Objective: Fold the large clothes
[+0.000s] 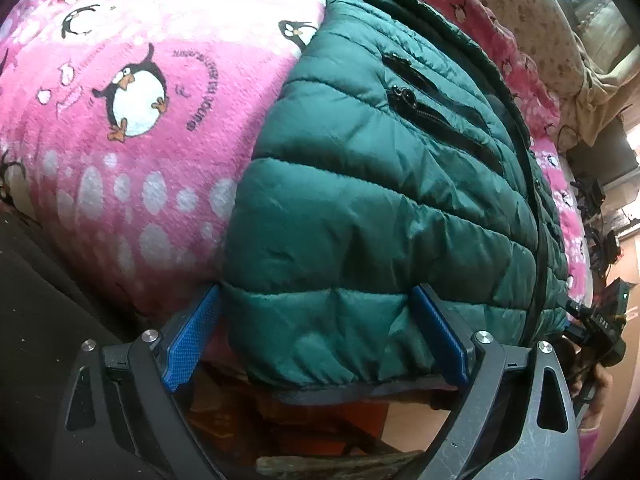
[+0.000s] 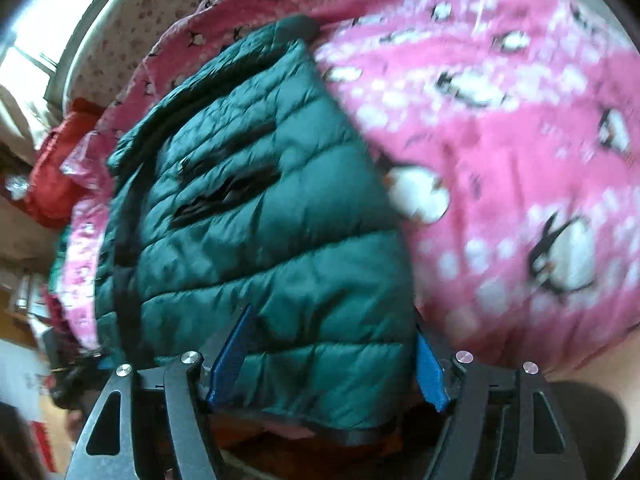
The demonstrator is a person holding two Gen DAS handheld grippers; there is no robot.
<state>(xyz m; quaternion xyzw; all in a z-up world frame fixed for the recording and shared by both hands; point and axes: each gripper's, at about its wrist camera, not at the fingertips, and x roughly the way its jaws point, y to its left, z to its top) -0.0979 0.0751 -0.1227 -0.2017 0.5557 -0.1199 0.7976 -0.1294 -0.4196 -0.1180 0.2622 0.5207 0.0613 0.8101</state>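
Dark green quilted puffer jacket (image 1: 360, 200) spread flat on a pink fleece blanket (image 1: 132, 168) printed with penguins and white dots, hem end hanging just over the near edge of the bed; black front zipper (image 1: 536, 216) running away along the jacket's right side in the left wrist view, black zipped pocket (image 1: 432, 116) slanting across the upper panel

Left gripper (image 1: 316, 332) parted wide over the jacket's near hem; blue pads (image 1: 192, 340) standing either side of the puffed corner, the left pad clear of the cloth beside the blanket, the right pad lying against the green fabric without clamping it; released, nothing grasped

Right gripper (image 2: 332, 364) likewise spread, straddling the hem at the jacket's other near corner; one blue finger (image 2: 232, 356) resting on top of the quilted panel, the other at the jacket's side edge next to the blanket; no pinch visible, though blurred

Red cloth (image 2: 56, 176) bunched beyond the blanket's far left edge in the right wrist view; beige patterned bedding (image 1: 532, 28) past the blanket's far side
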